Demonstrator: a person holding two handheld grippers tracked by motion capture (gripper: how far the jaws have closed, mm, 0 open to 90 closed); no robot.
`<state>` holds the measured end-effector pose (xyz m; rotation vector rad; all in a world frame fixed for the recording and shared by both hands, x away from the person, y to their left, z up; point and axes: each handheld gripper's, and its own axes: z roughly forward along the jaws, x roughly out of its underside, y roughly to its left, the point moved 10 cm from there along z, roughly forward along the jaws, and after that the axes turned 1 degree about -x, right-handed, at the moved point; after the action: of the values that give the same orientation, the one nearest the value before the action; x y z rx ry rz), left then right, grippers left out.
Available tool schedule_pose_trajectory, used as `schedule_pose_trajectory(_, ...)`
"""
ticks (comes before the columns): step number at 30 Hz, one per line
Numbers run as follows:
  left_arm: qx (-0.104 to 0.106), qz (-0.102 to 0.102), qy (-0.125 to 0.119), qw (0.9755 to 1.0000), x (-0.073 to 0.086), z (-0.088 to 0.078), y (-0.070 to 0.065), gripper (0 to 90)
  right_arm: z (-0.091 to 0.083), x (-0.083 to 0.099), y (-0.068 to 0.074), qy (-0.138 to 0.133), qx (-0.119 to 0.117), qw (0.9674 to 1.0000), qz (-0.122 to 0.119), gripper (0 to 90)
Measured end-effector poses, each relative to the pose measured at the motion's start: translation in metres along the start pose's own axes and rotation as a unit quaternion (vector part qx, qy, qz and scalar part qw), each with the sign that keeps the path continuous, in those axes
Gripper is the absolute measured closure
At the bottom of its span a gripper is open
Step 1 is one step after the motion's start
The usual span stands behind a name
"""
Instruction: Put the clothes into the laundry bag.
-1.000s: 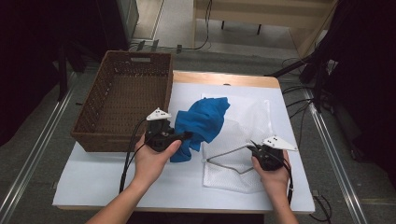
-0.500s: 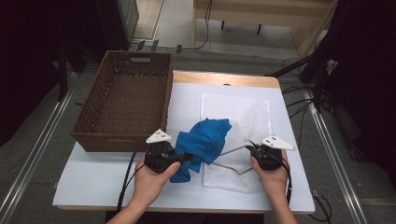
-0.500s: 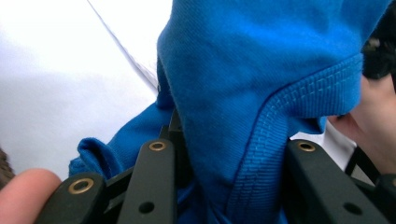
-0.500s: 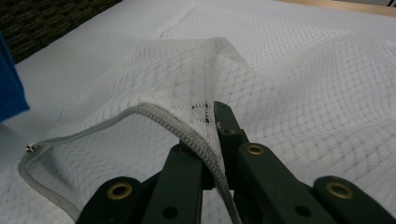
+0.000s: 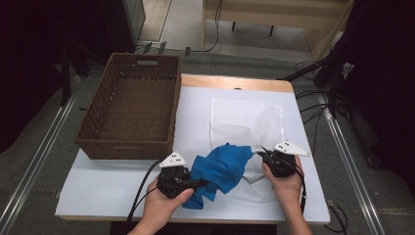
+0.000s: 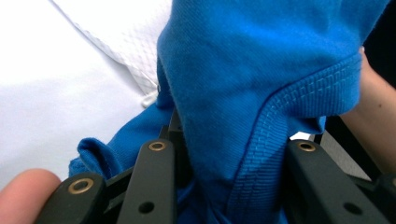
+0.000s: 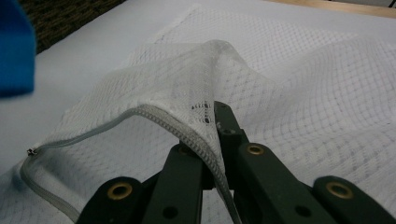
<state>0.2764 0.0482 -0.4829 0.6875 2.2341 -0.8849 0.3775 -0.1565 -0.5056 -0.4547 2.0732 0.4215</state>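
Note:
A blue cloth (image 5: 222, 166) hangs bunched from my left gripper (image 5: 200, 182), which is shut on it near the table's front edge. In the left gripper view the blue cloth (image 6: 261, 70) fills the space between the jaws of the left gripper (image 6: 224, 154). A white mesh bag (image 5: 247, 122) lies flat on the table's right half. My right gripper (image 5: 263, 153) is shut on its zippered edge and holds that edge lifted. In the right gripper view the right gripper (image 7: 218, 119) pinches the mesh bag (image 7: 303, 93) at the zipper, and the mouth gapes to the left, toward the blue cloth (image 7: 14, 51).
A brown wicker basket (image 5: 98, 112) stands at the table's back left, with nothing in it. The white table top (image 5: 107, 181) ends close in front of both hands. Cables trail from the grippers toward the person.
My left gripper has carried the blue cloth down and toward the table's front edge, so the cloth now sits beside the bag's lifted mouth. The right gripper has stayed put.

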Motion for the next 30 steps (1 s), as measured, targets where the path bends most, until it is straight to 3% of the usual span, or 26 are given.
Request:
schedule_pose_trajectory(5,0.018,0.011,0.019,0.9996,0.008,0.009,-0.01,67.2,0.001,-0.002,0.0,0.001,-0.003,1.0,0.002,90.0)
schedule_pose_trajectory(9,0.032,0.027,0.048,0.998,0.016,0.023,-0.019,66.7,0.003,-0.001,-0.001,0.003,-0.002,1.0,0.003,90.0)
schedule_pose_trajectory(15,0.018,0.027,0.069,0.9971,0.018,0.038,-0.017,66.4,-0.001,-0.007,-0.001,-0.008,-0.004,1.0,0.004,90.0)
schedule_pose_trajectory(18,0.023,0.04,0.093,0.9946,0.02,0.045,-0.021,64.4,-0.004,-0.01,0.002,-0.014,-0.009,0.9998,0.005,90.0)
schedule_pose_trajectory(24,0.021,0.032,0.087,0.9955,0.01,0.047,-0.021,63.6,-0.008,-0.015,0.01,-0.024,-0.015,0.9996,0.0,90.0)
schedule_pose_trajectory(30,0.001,0.023,0.077,0.9968,0.002,0.047,-0.018,64.1,-0.012,-0.022,0.019,-0.037,-0.021,0.9991,-0.006,90.0)
